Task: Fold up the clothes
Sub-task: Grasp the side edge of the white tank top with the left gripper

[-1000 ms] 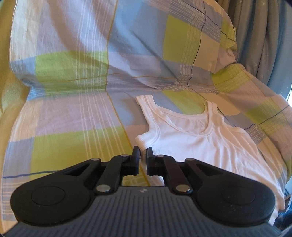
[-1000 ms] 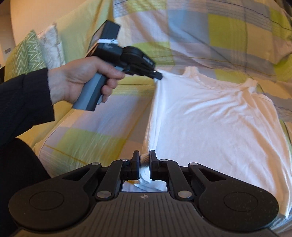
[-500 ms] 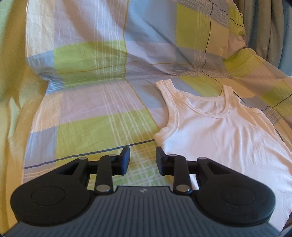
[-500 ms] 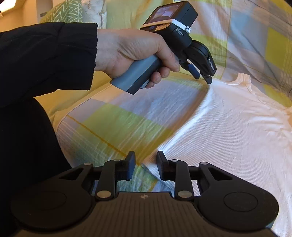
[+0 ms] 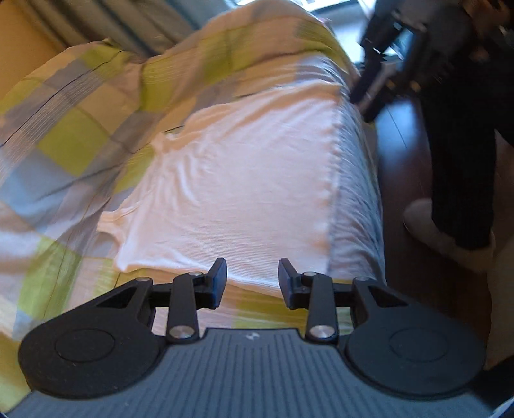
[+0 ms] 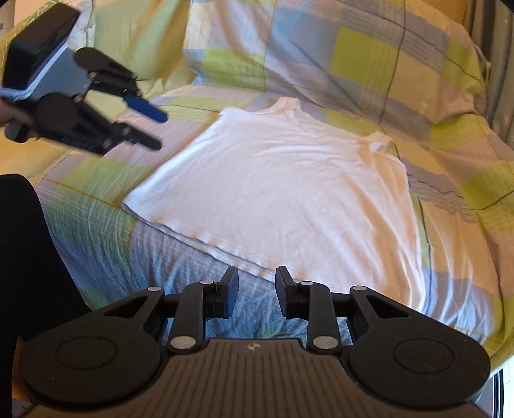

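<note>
A white tank top (image 6: 289,186) lies spread flat on a bed under a green, blue and white checked cover (image 6: 96,199). My right gripper (image 6: 257,289) hovers open just off the shirt's hem at the bed's near edge, with nothing between its fingers. My left gripper (image 6: 157,128) hangs in the air left of the shirt, held by a hand. In the left wrist view the tank top (image 5: 231,180) runs away from my left gripper (image 5: 252,279). Its jaws are opening over the shirt's near side edge, with only cloth below them and nothing pinched.
Checked pillows (image 6: 353,58) lean at the head of the bed. A grey curtain (image 5: 128,25) hangs behind. The bed edge (image 5: 363,193) drops to a dark floor, where a person's dark trouser leg and slipper (image 5: 449,238) stand beside blurred dark furniture (image 5: 385,64).
Both grippers were shut on the shirt's left edge and have let go and opened. The left one swung round and rolled to face along the shirt; the right one drew back to the hem.
</note>
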The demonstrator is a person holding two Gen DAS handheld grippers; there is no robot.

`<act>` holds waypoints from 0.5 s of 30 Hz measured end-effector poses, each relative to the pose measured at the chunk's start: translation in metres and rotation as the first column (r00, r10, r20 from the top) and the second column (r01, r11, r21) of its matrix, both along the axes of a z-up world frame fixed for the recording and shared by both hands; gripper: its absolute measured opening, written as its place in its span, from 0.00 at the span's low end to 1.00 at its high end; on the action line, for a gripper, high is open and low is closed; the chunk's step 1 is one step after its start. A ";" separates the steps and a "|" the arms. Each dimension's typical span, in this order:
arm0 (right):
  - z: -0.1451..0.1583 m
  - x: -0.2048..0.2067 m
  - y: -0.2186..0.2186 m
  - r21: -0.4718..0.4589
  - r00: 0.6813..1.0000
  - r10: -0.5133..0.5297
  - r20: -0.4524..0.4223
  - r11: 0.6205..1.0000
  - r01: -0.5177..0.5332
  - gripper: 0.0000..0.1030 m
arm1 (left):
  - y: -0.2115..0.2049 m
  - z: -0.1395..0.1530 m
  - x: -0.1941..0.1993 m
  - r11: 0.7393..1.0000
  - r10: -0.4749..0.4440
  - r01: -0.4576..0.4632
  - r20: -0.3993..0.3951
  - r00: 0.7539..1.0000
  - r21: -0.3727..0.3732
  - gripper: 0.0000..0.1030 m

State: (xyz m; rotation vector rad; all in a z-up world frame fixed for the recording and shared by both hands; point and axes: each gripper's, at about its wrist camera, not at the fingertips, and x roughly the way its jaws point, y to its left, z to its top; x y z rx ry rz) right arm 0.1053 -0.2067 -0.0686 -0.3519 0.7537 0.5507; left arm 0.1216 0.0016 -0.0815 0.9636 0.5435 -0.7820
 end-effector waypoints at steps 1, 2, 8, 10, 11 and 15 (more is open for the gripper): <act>0.001 -0.001 -0.002 0.001 1.000 -0.010 0.003 1.000 0.010 0.28 | -0.007 -0.007 -0.006 0.999 -0.034 0.035 -0.004 0.999 0.040 0.30; 0.002 -0.004 -0.005 0.004 1.000 -0.019 0.004 1.000 0.019 0.28 | -0.012 -0.015 -0.010 0.995 -0.057 0.057 0.001 0.998 0.084 0.30; 0.007 -0.009 -0.011 0.017 0.998 -0.061 0.017 0.998 0.061 0.30 | -0.030 -0.042 -0.023 0.967 -0.134 0.122 0.037 0.990 0.224 0.27; 0.007 -0.007 -0.011 0.014 0.998 -0.066 0.021 0.998 0.066 0.31 | -0.034 -0.048 -0.026 0.953 -0.157 0.133 0.069 0.985 0.271 0.29; 0.008 -0.007 -0.011 0.014 0.997 -0.069 0.025 0.998 0.068 0.31 | -0.036 -0.050 -0.027 0.949 -0.161 0.133 0.080 0.984 0.286 0.31; 0.006 -0.007 -0.011 0.011 0.997 -0.063 0.035 0.998 0.063 0.31 | -0.040 -0.051 -0.028 0.947 -0.141 0.105 0.102 0.985 0.303 0.30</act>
